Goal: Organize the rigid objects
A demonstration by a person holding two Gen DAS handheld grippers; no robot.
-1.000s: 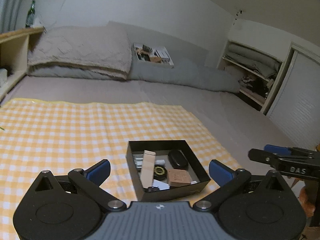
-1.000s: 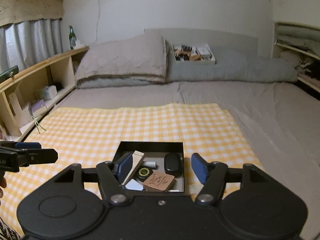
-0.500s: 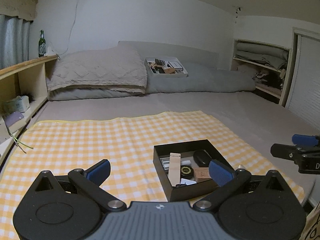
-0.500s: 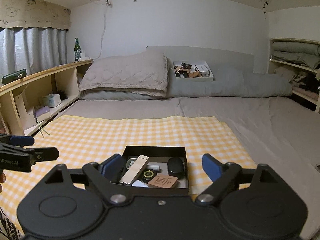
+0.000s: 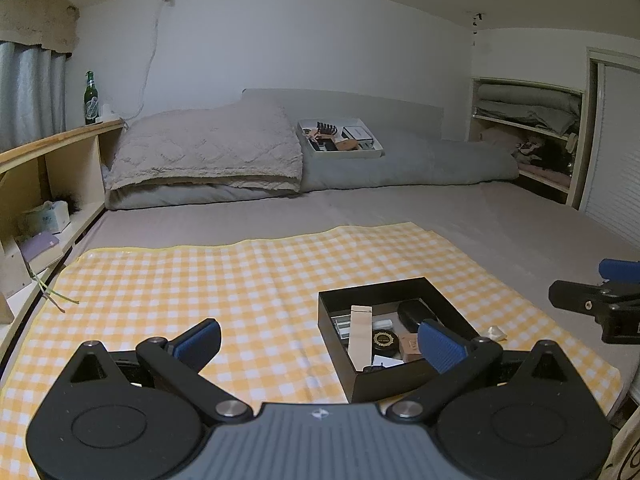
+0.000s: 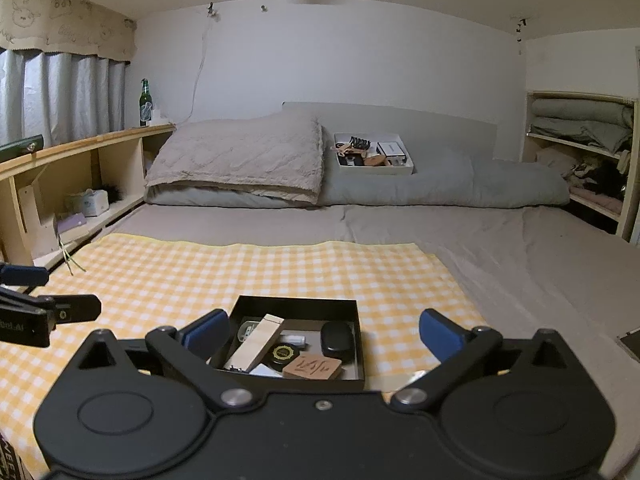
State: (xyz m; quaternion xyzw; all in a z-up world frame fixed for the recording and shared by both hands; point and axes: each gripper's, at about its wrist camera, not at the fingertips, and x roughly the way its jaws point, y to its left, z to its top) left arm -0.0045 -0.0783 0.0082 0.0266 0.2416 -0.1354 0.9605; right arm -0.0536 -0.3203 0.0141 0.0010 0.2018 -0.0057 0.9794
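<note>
Left gripper [image 5: 316,340]: it is held released and empty, its blue pads spread wide above the yellow checked cloth [image 5: 200,280]. The black box [image 5: 372,292] is seen at about 1 o'clock from it, close ahead.

Right gripper [image 6: 322,330]: it is also held released and empty. The black box [image 6: 296,304] lies at 12 o'clock, framed between the two pads, so it is judged that this gripper is placed best for reaching in.

Contents of the box: a pale wooden block [image 6: 258,342] is leaned on the near wall at 11 o'clock, tilted, probably because the floor below is already filled. A round black tin [image 6: 284,354], a brown stamped tile [image 6: 312,368] and a black case [image 6: 336,338] are laid flat beside it, touching or nearly so.

State of the task: the rigid things are gathered inside the box; the task is judged nearly finished, or a rearranging is still wanted.

Edges: the box walls are upright and thin, so a pad could be caught on them when it is lowered.

Open room: the cloth is bare at 9 to 11 o'clock of the box, and the grey bed [image 6: 500,248] beyond, at 12 to 2 o'clock, is bare too.
</note>
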